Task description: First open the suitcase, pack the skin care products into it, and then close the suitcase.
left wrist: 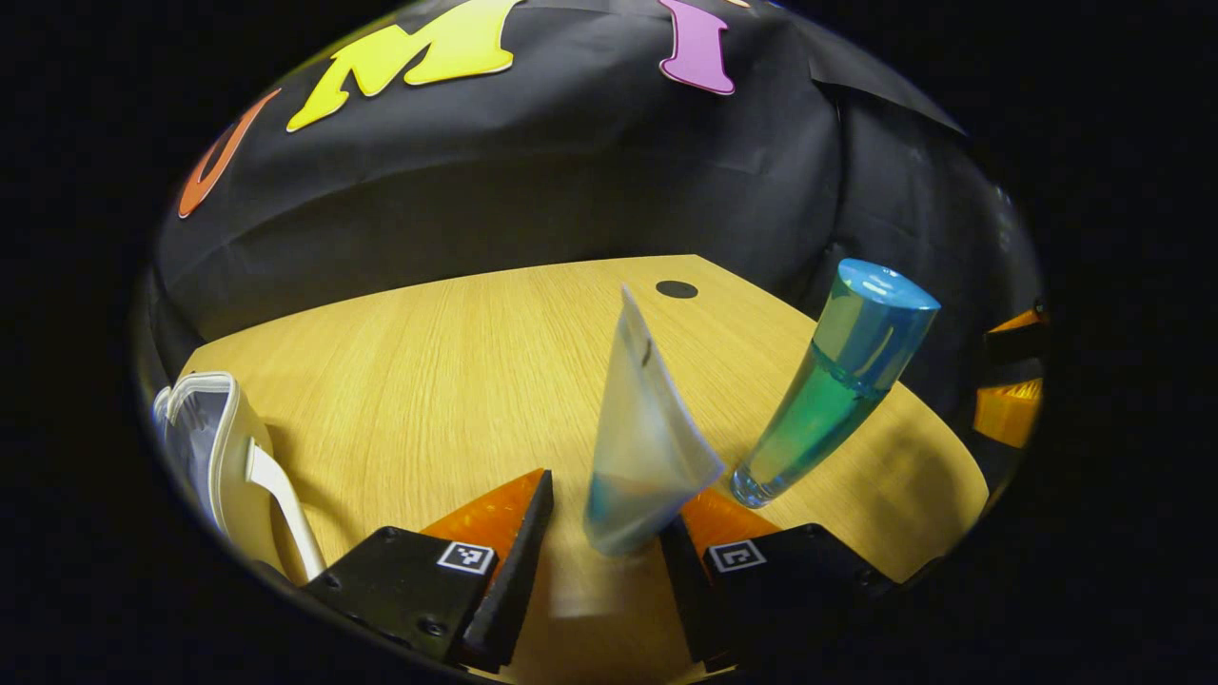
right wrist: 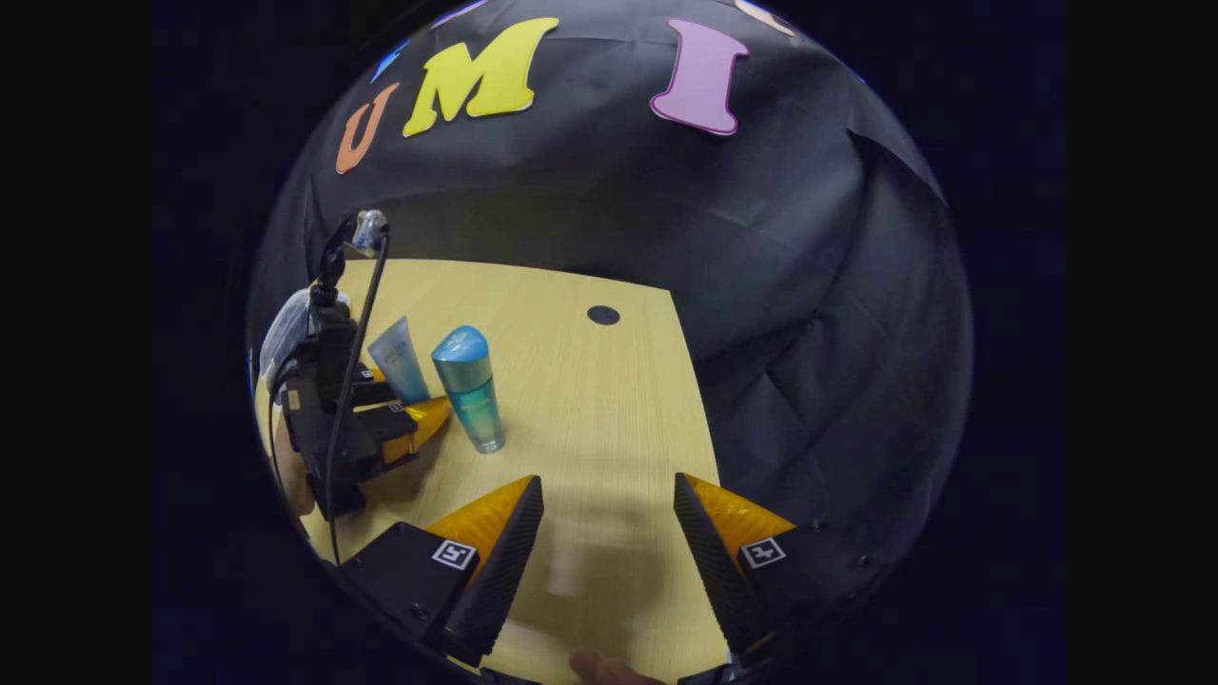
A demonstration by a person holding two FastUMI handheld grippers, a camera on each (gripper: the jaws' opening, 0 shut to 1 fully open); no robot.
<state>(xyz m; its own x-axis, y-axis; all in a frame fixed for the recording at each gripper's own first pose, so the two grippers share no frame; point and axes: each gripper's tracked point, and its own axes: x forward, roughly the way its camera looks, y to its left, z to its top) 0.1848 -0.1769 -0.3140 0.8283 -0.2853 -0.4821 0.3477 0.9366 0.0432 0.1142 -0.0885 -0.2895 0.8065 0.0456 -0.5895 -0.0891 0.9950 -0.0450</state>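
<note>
- Surface [left wrist: 457, 362]: 1, pale wood-grain laminate, smooth, with 1 small round dark disc [left wrist: 677, 289] set into it near the far edge; backed by black cloth draped in folds.
- Squeeze tube [left wrist: 639, 447]: 1, frosted translucent plastic, flat crimped seal uppermost, widening to a bluish cap end that stands on the surface. It leans slightly and sits between the fingers of the left tool, closer to the right-hand finger; whether either finger touches it cannot be told.
- Bottle [left wrist: 837, 381]: 1, clear cylinder with teal-green liquid, glossy blue rounded cap, upright on the surface just beside the tube, on its right in the left gripper view.
- Suitcase [left wrist: 224, 457]: 1, part seen at the left edge of the left gripper view; white rim, pale bluish panel, white handle; open or shut cannot be told.
- Left tool [left wrist: 599, 533]: 2 wedge-shaped fingers, spread apart around the tube's base, low over the surface; 1 square coded tag on each mount. In the right gripper view it appears farther off, at the tube.
- Right tool [right wrist: 609, 533]: 2 ridged wedge fingers, wide apart, nothing between them, above bare surface, well apart from the bottle.
</note>
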